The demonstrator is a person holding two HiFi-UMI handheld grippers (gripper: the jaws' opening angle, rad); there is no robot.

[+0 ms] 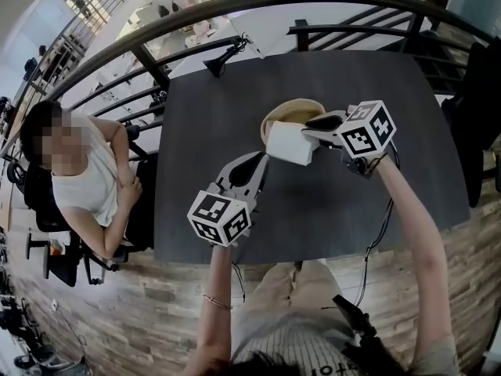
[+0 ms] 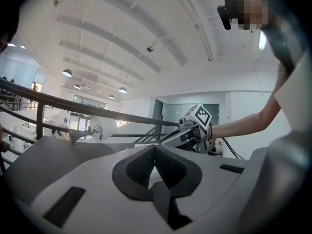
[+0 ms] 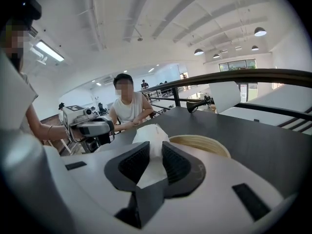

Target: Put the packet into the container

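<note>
A white packet [image 1: 288,143] hangs just above the dark table [image 1: 211,124], at the near edge of a round tan container [image 1: 283,113]. My right gripper [image 1: 310,137] is shut on it from the right. In the right gripper view the packet [image 3: 151,136] sits pinched between the dark pads, with the container's rim [image 3: 204,143] right behind it. My left gripper [image 1: 258,161] hovers lower left of the packet, apart from it. Its jaws meet at the tips with nothing between them [image 2: 155,151]. That view also shows the right gripper's marker cube [image 2: 201,116].
A person in a white top [image 1: 88,180] sits at the table's left side. A black lamp-like object [image 1: 224,59] stands at the far edge. A curved dark railing [image 1: 156,36] runs behind the table. A dark chair [image 1: 476,116] is at the right. A cable [image 1: 383,218] hangs from the right gripper.
</note>
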